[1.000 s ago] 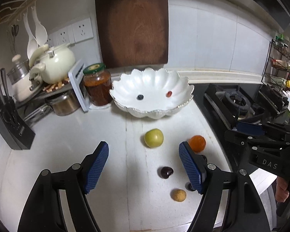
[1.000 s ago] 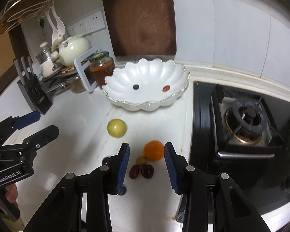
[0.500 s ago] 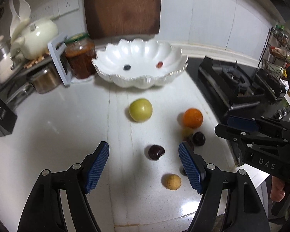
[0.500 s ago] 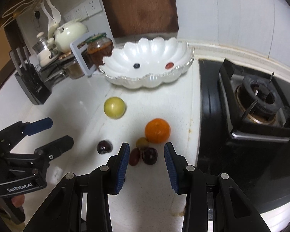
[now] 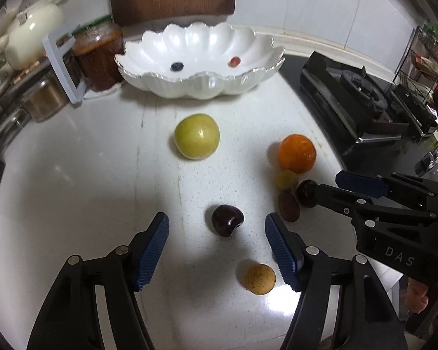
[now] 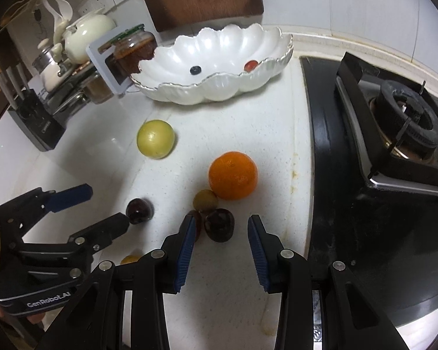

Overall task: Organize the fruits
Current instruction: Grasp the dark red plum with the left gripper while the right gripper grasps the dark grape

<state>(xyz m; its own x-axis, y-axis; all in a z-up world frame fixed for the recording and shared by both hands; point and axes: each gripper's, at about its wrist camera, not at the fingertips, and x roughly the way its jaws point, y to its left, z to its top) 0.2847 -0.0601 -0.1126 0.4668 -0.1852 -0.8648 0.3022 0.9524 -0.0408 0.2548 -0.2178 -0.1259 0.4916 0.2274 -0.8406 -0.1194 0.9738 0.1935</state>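
Closing now, the left gripper [image 5: 216, 234] has its jaws either side of a lone dark cherry [image 5: 227, 220], pads not yet touching it; the fruit sits just ahead, roughly centred in the gap, w/ its stem dimple facing right. The right gripper [image 6: 221, 236] stands narrow but empty, a second cherry [image 6: 219, 224] between its tips (a dark oval fruit crowds its left finger). Further off lie orange [image 6: 233, 175] and green fruit [image 5: 196, 136], then the bowl [image 5: 201, 87], where they prob. belong.
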